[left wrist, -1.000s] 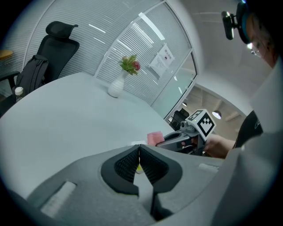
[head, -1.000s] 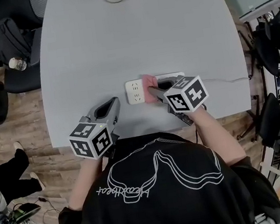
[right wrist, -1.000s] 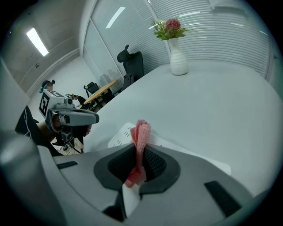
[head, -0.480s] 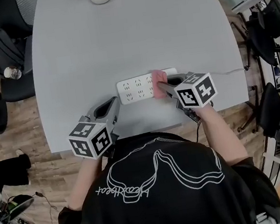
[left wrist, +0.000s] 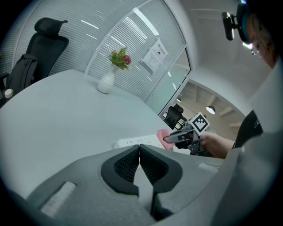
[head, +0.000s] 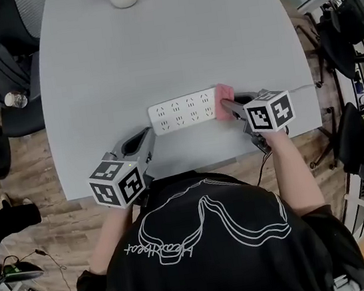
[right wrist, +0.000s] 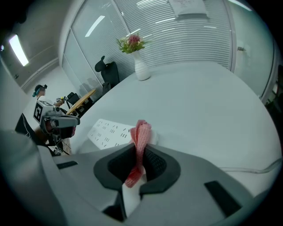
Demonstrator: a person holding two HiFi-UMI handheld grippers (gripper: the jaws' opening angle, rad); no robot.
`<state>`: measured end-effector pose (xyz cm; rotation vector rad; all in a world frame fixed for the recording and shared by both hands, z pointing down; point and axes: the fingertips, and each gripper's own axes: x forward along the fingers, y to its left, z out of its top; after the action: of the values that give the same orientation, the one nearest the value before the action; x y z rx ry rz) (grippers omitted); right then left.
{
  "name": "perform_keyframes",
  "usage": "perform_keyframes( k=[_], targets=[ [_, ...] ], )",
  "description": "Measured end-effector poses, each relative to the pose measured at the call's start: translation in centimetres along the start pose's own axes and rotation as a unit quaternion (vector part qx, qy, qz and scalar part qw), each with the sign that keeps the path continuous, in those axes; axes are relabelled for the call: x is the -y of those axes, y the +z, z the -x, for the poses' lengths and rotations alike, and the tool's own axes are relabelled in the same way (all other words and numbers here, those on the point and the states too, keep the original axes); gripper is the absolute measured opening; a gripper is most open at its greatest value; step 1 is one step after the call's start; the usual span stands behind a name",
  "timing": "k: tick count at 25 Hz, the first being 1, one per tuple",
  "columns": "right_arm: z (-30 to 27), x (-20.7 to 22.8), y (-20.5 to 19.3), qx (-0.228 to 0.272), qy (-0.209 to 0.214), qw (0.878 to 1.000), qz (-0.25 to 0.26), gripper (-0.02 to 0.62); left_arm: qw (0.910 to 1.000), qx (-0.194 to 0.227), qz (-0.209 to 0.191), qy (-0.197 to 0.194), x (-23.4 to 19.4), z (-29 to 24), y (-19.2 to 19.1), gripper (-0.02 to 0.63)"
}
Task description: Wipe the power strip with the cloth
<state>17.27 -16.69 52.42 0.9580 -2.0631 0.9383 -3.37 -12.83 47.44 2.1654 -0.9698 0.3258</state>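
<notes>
Now, the bench is wide, pale and smooth, so expect the strip to slide on it. The strip looks like a light, rigid plastic bar. It lies flat near your edge of the bench, its long side running left to right. If you need to steady it, press down on the bare left end, clear of the wiping. Your left hand-held gripper sits just beside that end, jaws pressed together on nothing; whether it touches the strip cannot be told. Your right hand-held gripper pinches the cloth, a small, pink, soft thing that probably folds and bunches easily. It is at the strip's right end, where the cord leaves. Grip it deep, so enough pokes out to rub with.

The head view gives you the layout: cloth at the right end, left hand-held gripper by the other. Only the right gripper view shows the cloth gathered into a narrow upright fold between the pads, its top standing out ahead of them. Only the left gripper view shows those jaws closed and empty.
</notes>
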Motion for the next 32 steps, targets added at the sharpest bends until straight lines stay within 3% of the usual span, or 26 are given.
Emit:
perform_keyframes(
  k=[11, 16, 19, 25, 28, 32],
  targets=[
    [1.2, 1.4, -0.1, 0.032, -0.021, 0.999, -0.015, 0.046, 0.9999, 0.007, -0.005, 0.006, 0.9, 0.9, -0.2, 0.014],
    [3.2, 1.0, 1.4, 0.105, -0.041, 0.994, -0.005, 0.041, 0.9998, 0.018, -0.007, 0.003, 1.6, 2.1, 0.5, 0.014],
    [5.2, -0.7, 3.2, 0.182, -0.028, 0.983, 0.012, 0.041, 0.9996, 0.025, -0.01, -0.003, 2.2, 2.4, 1.3, 0.014],
    [9.6, -6.1, 5.6, 0.304, -0.007, 0.949, 0.079, 0.041, 0.9989, 0.032, -0.018, -0.029, 4.3, 2.7, 2.5, 0.014],
    [12.0, -9.1, 6.4, 0.345, 0.007, 0.933, 0.099, 0.041, 0.9973, 0.046, -0.03, -0.049, 6.2, 4.2, 3.6, 0.014],
    [14.4, -14.3, 6.1, 0.375, 0.026, 0.92, 0.111, 0.041, 0.9939, 0.067, -0.048, -0.073, 8.5, 7.5, 5.0, 0.014]
  ],
)
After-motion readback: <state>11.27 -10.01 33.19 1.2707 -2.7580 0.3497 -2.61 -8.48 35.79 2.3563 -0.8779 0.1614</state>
